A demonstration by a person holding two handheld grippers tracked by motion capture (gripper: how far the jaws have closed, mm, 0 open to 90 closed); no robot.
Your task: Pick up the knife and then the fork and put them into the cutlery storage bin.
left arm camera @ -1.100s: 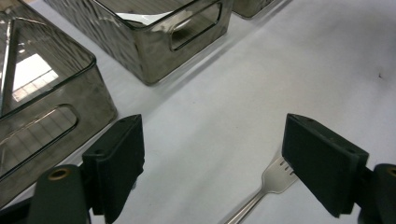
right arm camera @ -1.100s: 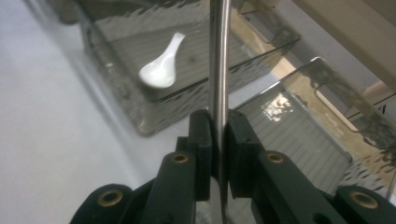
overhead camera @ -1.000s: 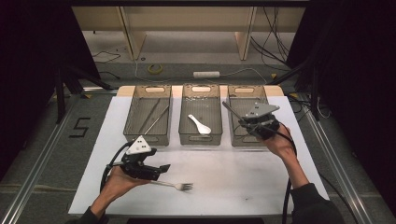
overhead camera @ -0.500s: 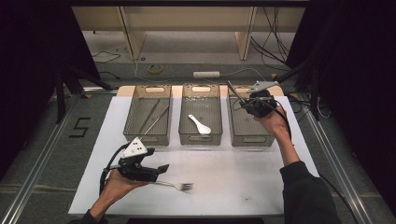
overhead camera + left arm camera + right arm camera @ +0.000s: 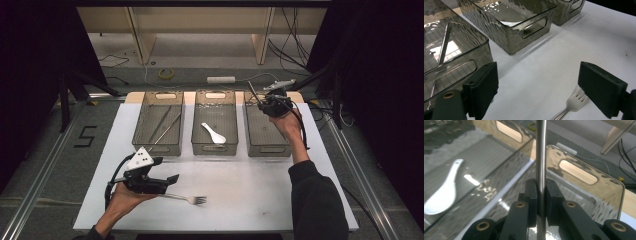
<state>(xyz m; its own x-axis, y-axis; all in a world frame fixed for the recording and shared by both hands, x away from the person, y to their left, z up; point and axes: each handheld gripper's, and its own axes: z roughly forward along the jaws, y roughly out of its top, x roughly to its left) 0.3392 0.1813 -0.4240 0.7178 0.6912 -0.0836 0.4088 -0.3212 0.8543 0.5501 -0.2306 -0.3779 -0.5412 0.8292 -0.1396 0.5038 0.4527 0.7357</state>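
Note:
A silver fork (image 5: 192,199) lies on the white mat near the front, its tines (image 5: 575,100) just inside one jaw of my left gripper (image 5: 169,184). That gripper (image 5: 539,92) is open; its jaws have just been opening and no pad touches the fork. My right gripper (image 5: 260,104) hovers over the far end of the right-hand bin (image 5: 272,147). It is shut on a thin metal utensil handle (image 5: 541,150) that sticks up from the jaws (image 5: 251,91). The utensil's working end is hidden.
Three smoky clear bins stand in a row at the back of the mat. The left bin (image 5: 157,147) holds long metal sticks (image 5: 444,45); the middle bin (image 5: 214,149) holds a white spoon (image 5: 214,134). White mat (image 5: 260,190) stretches in front of them.
My right gripper has carried the metal utensil away from me, toward the far end of the right bin. The left hand and the fork have stayed where they were.

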